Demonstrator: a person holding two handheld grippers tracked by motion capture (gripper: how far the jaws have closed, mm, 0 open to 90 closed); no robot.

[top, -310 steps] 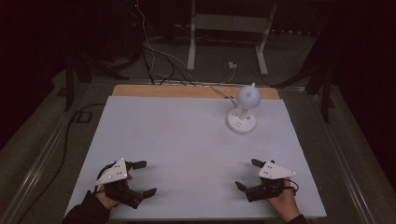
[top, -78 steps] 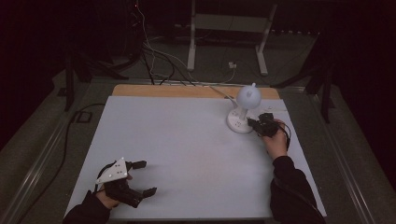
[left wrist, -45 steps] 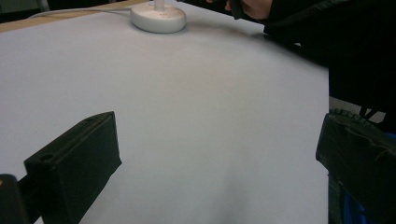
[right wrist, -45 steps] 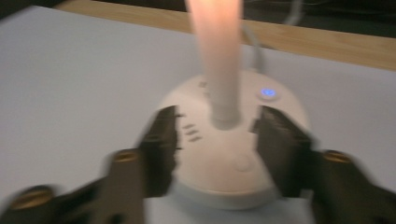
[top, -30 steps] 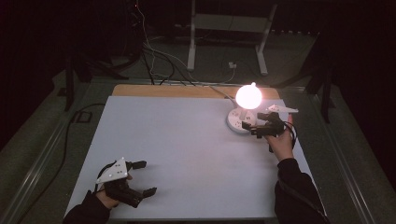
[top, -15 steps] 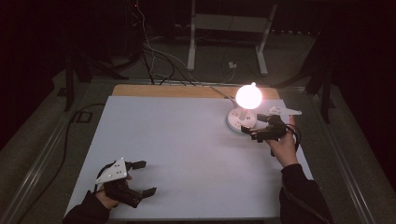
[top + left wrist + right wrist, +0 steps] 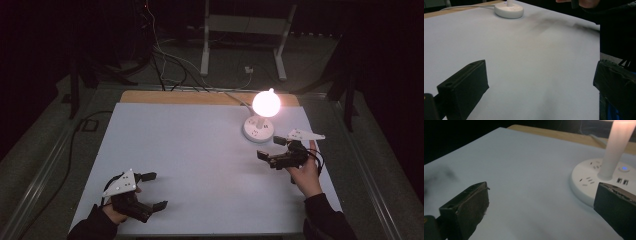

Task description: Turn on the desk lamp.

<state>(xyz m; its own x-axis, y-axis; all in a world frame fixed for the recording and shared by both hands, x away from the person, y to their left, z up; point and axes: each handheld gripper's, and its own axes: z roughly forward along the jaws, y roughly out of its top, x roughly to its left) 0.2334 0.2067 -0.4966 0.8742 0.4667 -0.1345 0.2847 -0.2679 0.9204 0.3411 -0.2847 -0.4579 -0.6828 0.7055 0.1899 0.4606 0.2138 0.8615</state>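
Note:
A white desk lamp with a round base point(image 7: 258, 131) stands at the back right of the table, and its globe point(image 7: 266, 102) glows. My right gripper point(image 7: 269, 148) hovers open just in front of the base, with nothing between its jaws. In the right gripper view the base point(image 7: 586, 182) shows sockets, a blue-lit button point(image 7: 624, 168) and the lit stem point(image 7: 617, 147), and the right gripper point(image 7: 542, 192) stands apart from it. My left gripper point(image 7: 156, 190) rests open and empty at the front left. The left gripper view has the base point(image 7: 509, 10) far ahead of the left gripper point(image 7: 540, 72).
The white table top point(image 7: 200, 150) has a wooden strip point(image 7: 200, 96) along its far edge. The lamp's cable point(image 7: 235, 97) runs off the back. A metal stand point(image 7: 240, 30) and loose cables lie on the dark floor behind.
The lamp went from dark to lit while my right gripper was at its base. That gripper has since drawn back toward the person. The left gripper has stayed put.

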